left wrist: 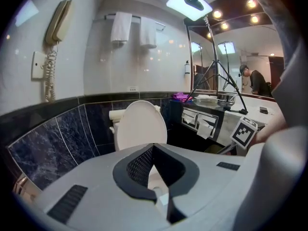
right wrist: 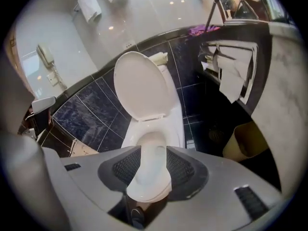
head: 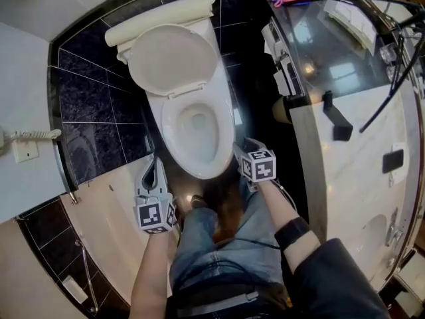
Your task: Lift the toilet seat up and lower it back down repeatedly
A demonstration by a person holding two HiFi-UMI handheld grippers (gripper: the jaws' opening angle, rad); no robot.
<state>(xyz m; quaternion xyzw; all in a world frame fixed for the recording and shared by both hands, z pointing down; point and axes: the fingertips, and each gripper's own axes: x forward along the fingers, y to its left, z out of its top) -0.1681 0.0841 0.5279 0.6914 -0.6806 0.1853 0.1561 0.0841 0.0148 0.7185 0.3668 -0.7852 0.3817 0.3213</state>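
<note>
The white toilet (head: 192, 121) stands against the dark tiled wall. Its lid (head: 174, 62) is raised against the tank, and the ring seat (head: 169, 128) appears to lie flat on the bowl. My left gripper (head: 154, 165) hangs low at the bowl's front left, its jaws meeting at the tips with nothing between them. In the left gripper view the left gripper (left wrist: 151, 148) points at the raised lid (left wrist: 141, 125). My right gripper (head: 243, 151) sits at the bowl's front right, apart from the rim. In the right gripper view the right gripper (right wrist: 149, 160) stands open, with only the bowl (right wrist: 151, 165) seen through the gap.
A wall phone (head: 30, 137) and a grab rail (head: 65, 171) are on the left. The marble vanity counter (head: 345, 131) runs along the right, with paper holders (right wrist: 231, 66) on its side and a bin (right wrist: 245, 141) below. My knees (head: 226, 224) are just behind the grippers.
</note>
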